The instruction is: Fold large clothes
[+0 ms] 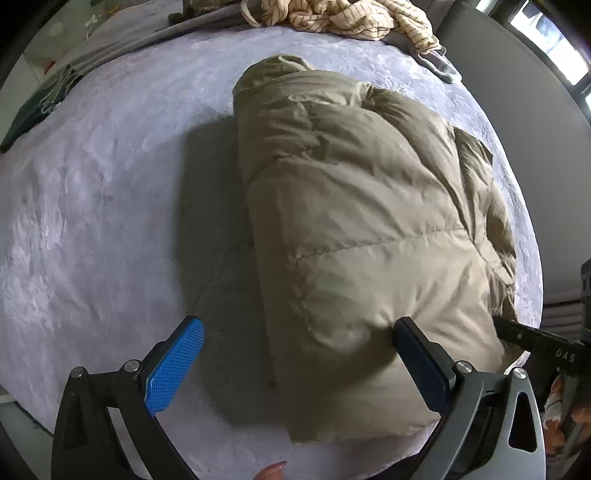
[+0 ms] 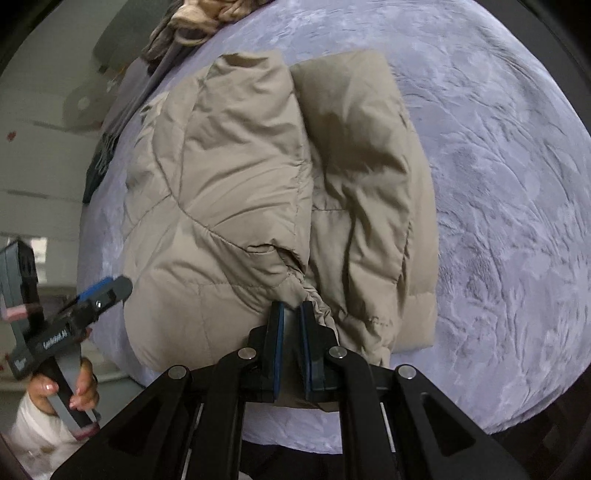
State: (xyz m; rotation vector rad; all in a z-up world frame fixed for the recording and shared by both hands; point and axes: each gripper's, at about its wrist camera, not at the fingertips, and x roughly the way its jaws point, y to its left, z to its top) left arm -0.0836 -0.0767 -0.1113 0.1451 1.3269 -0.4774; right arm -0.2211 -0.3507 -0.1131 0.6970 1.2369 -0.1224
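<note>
Right tool (image 2: 291,314): blue-padded jaws drawn nearly together and pinching the gathered elastic cuff (image 2: 314,299) of a sleeve, at the near edge of a beige puffer jacket (image 2: 236,192). Left tool (image 1: 299,339): jaws spread wide, holding nothing; the dark right-hand pad presses against the near corner of the jacket's quilted body while the blue left-hand pad hangs over bare bedding. Left tool as seen from the right wrist view: low at the jacket's near left corner, gripped by a hand with painted nails (image 2: 79,387). Jacket position: lying lengthwise across a pale lilac plush bed cover (image 1: 92,221), partly folded into a long thick bundle, one panel laid over another with a seam-like valley between them; hood or collar end points away from both tools. Surroundings: a cream checked garment (image 1: 343,16) heaped at the far edge of the bed, grey and dark green cloths (image 1: 33,110) beyond it toward the left. Judged stage: sleeve being drawn in over the body, the lengthwise fold not yet finished. Risks: slippery shell fabric and springy down filling may make the cuff slide out of the narrow pinch if pulled sharply; trapped air may push the stacked panels apart once pressure is released; with the left tool unclamped, a tug on the sleeve could drag the whole bundle across the plush cover and skew the fold.
</note>
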